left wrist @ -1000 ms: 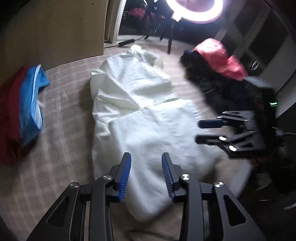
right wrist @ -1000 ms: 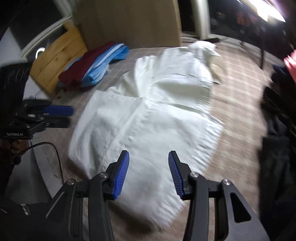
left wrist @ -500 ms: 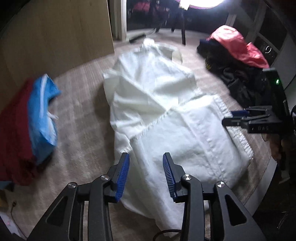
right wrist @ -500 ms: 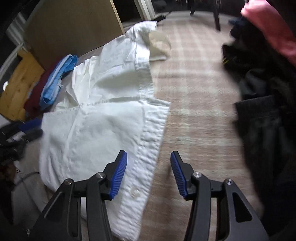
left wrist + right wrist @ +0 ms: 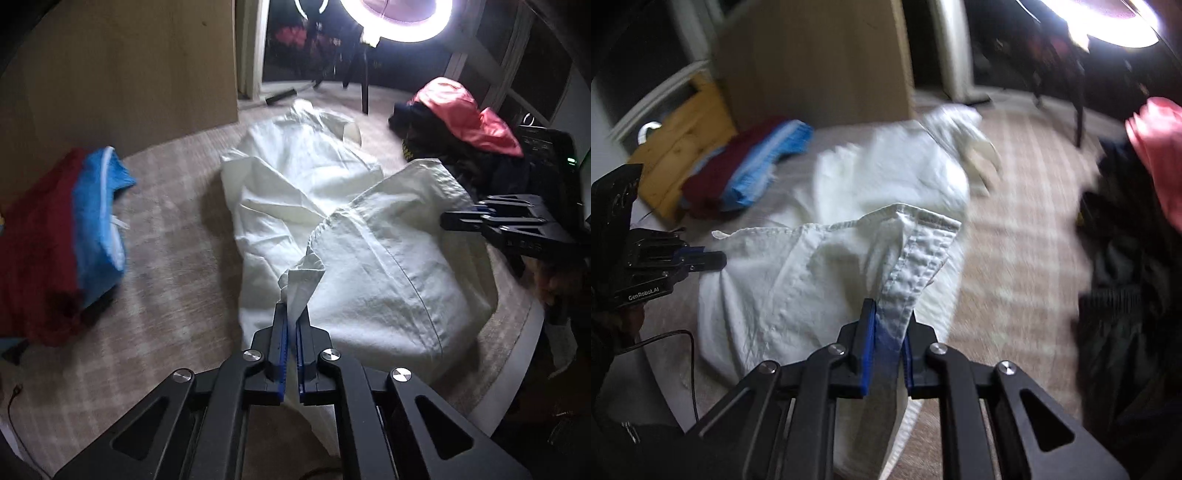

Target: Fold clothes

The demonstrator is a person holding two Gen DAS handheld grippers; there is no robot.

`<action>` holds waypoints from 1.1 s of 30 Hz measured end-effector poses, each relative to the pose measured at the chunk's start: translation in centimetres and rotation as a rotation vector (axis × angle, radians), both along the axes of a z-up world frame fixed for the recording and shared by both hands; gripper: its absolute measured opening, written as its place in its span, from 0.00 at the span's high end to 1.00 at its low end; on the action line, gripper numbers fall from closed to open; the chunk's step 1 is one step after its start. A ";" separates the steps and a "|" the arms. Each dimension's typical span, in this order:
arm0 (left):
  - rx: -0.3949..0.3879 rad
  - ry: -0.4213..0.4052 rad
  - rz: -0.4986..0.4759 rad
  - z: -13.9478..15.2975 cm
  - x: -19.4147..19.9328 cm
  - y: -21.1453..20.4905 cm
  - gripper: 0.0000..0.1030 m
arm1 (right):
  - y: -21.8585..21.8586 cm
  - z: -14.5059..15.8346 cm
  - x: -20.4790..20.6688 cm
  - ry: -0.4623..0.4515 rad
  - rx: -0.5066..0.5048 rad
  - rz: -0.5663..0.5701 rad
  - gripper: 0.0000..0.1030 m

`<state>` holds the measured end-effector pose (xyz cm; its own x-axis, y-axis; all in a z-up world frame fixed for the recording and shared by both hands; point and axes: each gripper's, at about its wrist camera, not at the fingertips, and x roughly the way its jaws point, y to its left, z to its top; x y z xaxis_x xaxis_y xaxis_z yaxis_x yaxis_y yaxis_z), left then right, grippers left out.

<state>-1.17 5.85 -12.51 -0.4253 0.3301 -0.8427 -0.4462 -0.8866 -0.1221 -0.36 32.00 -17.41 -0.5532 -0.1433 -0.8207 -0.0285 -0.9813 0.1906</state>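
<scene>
Shirt [image 5: 332, 206] lay spread on the checked cloth [image 5: 166, 229]. Your left gripper [image 5: 291, 314] had just closed on one near corner, your right gripper [image 5: 888, 317] on its buttoned edge, both lifting white fabric.

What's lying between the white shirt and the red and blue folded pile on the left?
Nothing: only bare plaid surface separates the white shirt from the red and blue pile, as the left wrist view shows.
</scene>
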 end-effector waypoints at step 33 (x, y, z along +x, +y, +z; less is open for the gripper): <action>-0.040 -0.058 -0.146 -0.4 -13.7 6.1 0.76 | 5.5 1.3 -13.6 -0.067 -0.118 0.067 0.80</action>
